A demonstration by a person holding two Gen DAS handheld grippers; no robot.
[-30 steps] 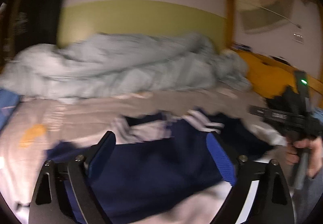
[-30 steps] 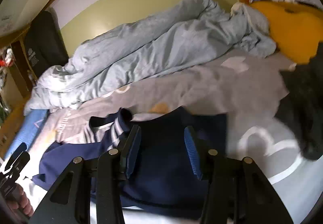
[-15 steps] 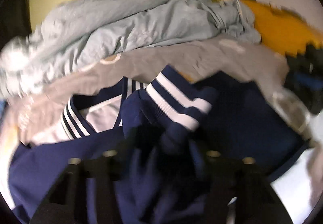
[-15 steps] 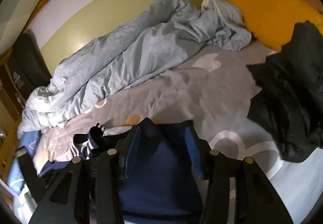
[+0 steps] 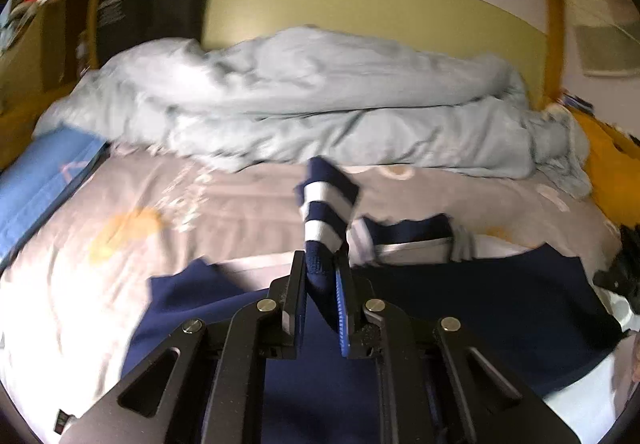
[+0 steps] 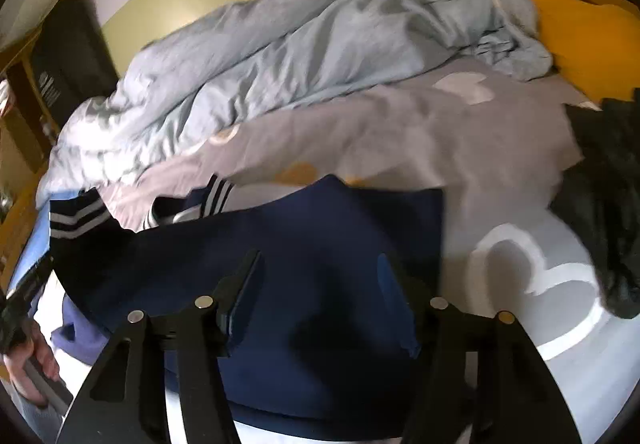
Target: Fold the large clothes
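Note:
A navy garment (image 5: 460, 296) with white-striped cuffs and collar lies on the grey bed sheet (image 5: 200, 212). My left gripper (image 5: 320, 264) is shut on its sleeve, and the striped cuff (image 5: 324, 204) sticks up past the fingers. In the right wrist view the garment (image 6: 320, 236) spreads flat under my right gripper (image 6: 320, 272), which is open and empty just above the cloth. The held sleeve and cuff (image 6: 76, 216) show at the left edge there, lifted off the bed.
A crumpled light blue duvet (image 5: 320, 104) runs along the back of the bed. A blue pillow (image 5: 40, 172) lies at the left. An orange cover (image 6: 580, 32) and a black garment (image 6: 600, 196) lie at the right.
My left gripper went from open above the garment to shut on the striped sleeve and has lifted it. My right gripper stayed open over the navy cloth.

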